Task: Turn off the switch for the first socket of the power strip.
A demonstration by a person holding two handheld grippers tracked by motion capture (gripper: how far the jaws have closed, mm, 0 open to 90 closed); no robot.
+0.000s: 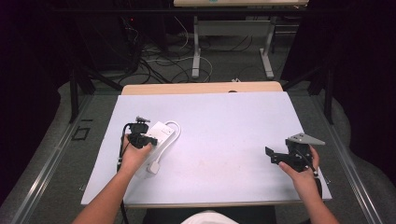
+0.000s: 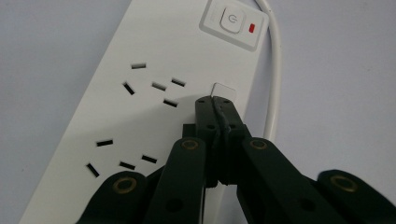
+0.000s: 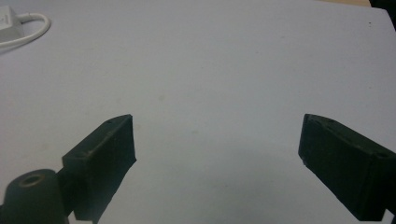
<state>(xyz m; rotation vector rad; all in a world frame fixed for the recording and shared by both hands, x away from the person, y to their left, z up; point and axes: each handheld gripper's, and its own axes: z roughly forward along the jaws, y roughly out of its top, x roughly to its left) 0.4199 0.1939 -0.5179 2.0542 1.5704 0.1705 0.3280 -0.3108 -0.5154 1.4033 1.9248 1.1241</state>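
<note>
**Pressing closed claw tips down onto the power strip**

Holding the left claw [image 2: 215, 103] shut is right for this step: its 2 black jaws sit pinched together w/ nothing between them, making 1 narrow point. In the left claw view that point rests at a small pale square patch [image 2: 224, 90] on the power strip [image 2: 154, 56]; whether it touches or hovers just above, can't tell. To do it well, I'd judge: keep the jaws shut so the tip stays stiff, come straight down rather than at a slant so the strip doesn't skid on the smooth worktop [image 1: 224, 126], and go gently, since the strip lies loose. If the aim is the switch [image 2: 229, 20], it lies farther up the strip, beyond the tip, so the hand would need to reach forward.

The right claw [image 3: 217, 135] stands wide open, nothing between its jaws, over bare worktop well apart from the strip. It could come across to steady the strip's far end.

The strip itself: white, flat, long, lying at a slant on the left part of the worktop under the left hand [image 1: 133, 156]. 2 socket groups w/ dark slots show near the claw. Farther on sits a raised white rocker switch w/ a power symbol and a red mark beside it. A white cord [image 2: 275, 74] runs along its side; in the high view it loops round to a white plug [image 1: 153, 168] near the front edge.
</note>
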